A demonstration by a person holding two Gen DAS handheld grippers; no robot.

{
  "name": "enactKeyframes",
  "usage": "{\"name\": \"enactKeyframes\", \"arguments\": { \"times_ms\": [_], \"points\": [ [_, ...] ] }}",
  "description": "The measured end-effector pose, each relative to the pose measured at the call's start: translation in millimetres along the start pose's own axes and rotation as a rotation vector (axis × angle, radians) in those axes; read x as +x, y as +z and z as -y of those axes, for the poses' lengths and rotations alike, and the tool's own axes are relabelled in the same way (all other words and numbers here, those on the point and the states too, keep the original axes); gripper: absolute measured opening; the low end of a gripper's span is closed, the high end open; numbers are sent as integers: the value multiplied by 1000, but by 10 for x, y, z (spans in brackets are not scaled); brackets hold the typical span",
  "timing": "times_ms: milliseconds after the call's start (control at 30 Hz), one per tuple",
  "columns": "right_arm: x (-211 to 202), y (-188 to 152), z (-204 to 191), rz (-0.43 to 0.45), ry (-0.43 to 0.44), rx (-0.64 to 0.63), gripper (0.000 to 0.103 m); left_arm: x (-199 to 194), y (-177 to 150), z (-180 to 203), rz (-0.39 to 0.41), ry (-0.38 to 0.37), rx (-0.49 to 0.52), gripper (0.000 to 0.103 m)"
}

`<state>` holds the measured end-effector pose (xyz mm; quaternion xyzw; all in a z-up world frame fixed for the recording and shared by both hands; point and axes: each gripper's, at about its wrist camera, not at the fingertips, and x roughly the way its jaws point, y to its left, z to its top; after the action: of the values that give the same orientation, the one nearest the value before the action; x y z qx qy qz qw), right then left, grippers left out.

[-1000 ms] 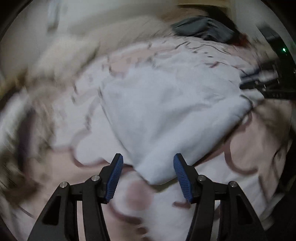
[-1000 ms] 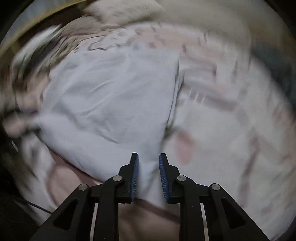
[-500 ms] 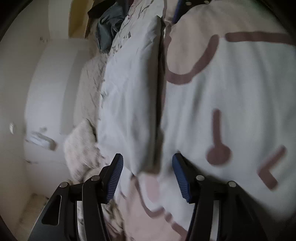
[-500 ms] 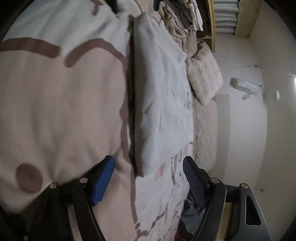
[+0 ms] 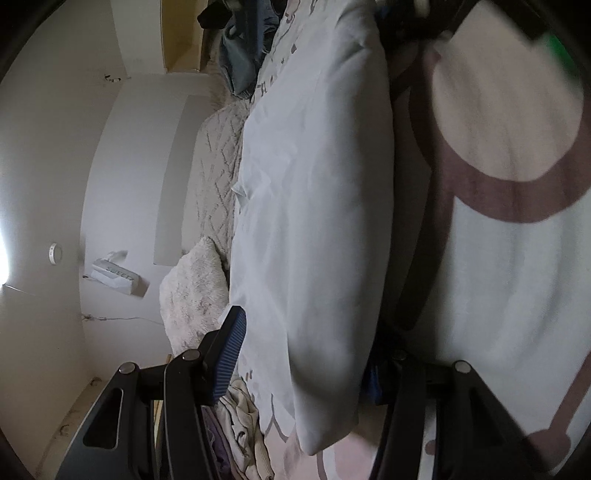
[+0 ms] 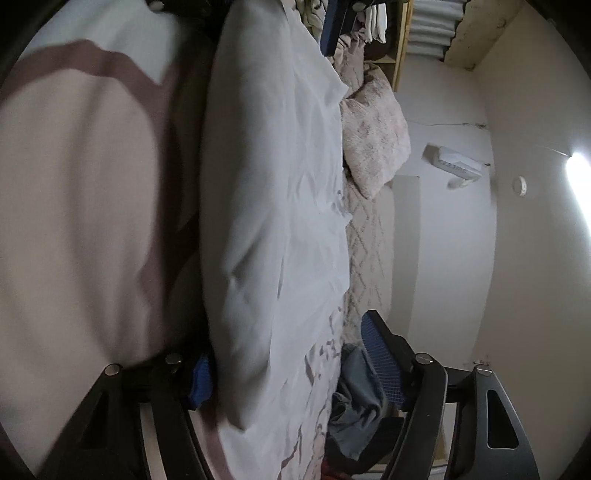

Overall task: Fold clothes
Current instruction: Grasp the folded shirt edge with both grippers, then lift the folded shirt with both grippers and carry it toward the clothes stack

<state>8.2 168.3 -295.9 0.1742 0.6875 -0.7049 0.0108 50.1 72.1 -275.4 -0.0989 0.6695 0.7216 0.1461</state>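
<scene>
A folded white garment [image 5: 314, 221] lies on the patterned bedspread [image 5: 517, 258]; both views are rolled on their side. My left gripper [image 5: 306, 365] is open, its jaws straddling the garment's near end, one finger under the edge against the bedspread and mostly hidden. In the right wrist view the same garment [image 6: 273, 206] lies between the wide-open jaws of my right gripper [image 6: 291, 365], at its opposite end. The left gripper's blue pad [image 6: 330, 31] shows at the far end.
A fluffy cream pillow [image 5: 192, 291] and a knitted blanket [image 5: 218, 166] lie beside the garment. A blue-grey garment pile [image 5: 243, 48] sits at one end, also seen in the right wrist view [image 6: 354, 402]. Stacked clothes [image 5: 240, 435] lie near the left gripper. White walls behind.
Both grippers rolled sideways and dropped low to the bed at opposite ends of the folded garment. The right gripper opened wide. Both have slid closer, jaws now straddling the garment's ends.
</scene>
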Motion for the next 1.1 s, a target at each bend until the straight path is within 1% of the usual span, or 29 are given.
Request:
{"name": "enactKeyframes", "arguments": {
  "times_ms": [67,100,167,267,400,467,500,567,633,700,733,800,867,900,933,967,1067,1100],
  "points": [
    [86,63,-59,4,-49,-14,55,1,-6,-15,-6,5,-11,54],
    [126,87,-93,9,-77,-25,54,1,-10,-23,-8,7,-17,54],
    [180,102,-98,20,-111,-27,53,20,-29,-54,-19,6,-30,54],
    [198,37,-17,33,-110,-7,54,63,-67,-113,-38,0,-50,54],
    [178,-90,-21,49,-128,-73,54,188,-141,-177,-70,13,-61,54],
    [167,-153,-36,46,-131,-96,54,236,-155,-174,-72,21,-56,54],
    [187,-147,-41,46,-130,-98,54,252,-152,-160,-69,25,-48,52],
    [237,-105,-79,38,-140,-111,54,258,-134,-78,-55,32,-13,45],
    [297,-55,-98,38,-158,-121,54,276,-126,-10,-43,31,23,32],
    [363,-20,-75,41,-162,-108,54,290,-125,14,-44,16,24,27],
    [382,-16,-60,48,-158,-100,53,303,-125,-6,-51,8,9,27],
    [387,-24,-46,76,-138,-99,49,332,-124,-47,-64,-11,-22,27],
    [349,-51,-41,102,-105,-106,41,379,-121,-89,-76,-35,-55,27],
    [323,-66,-39,113,-88,-109,39,407,-115,-107,-83,-50,-69,24],
    [312,-73,-34,122,-66,-115,33,446,-103,-122,-89,-72,-76,17],
    [314,-69,-26,129,-40,-124,24,485,-90,-137,-95,-95,-84,14],
    [325,-41,27,129,24,-148,11,573,-57,-266,-118,-165,-130,11],
    [324,-25,76,127,35,-151,9,598,-53,-349,-131,-197,-163,10]
  ]
}}
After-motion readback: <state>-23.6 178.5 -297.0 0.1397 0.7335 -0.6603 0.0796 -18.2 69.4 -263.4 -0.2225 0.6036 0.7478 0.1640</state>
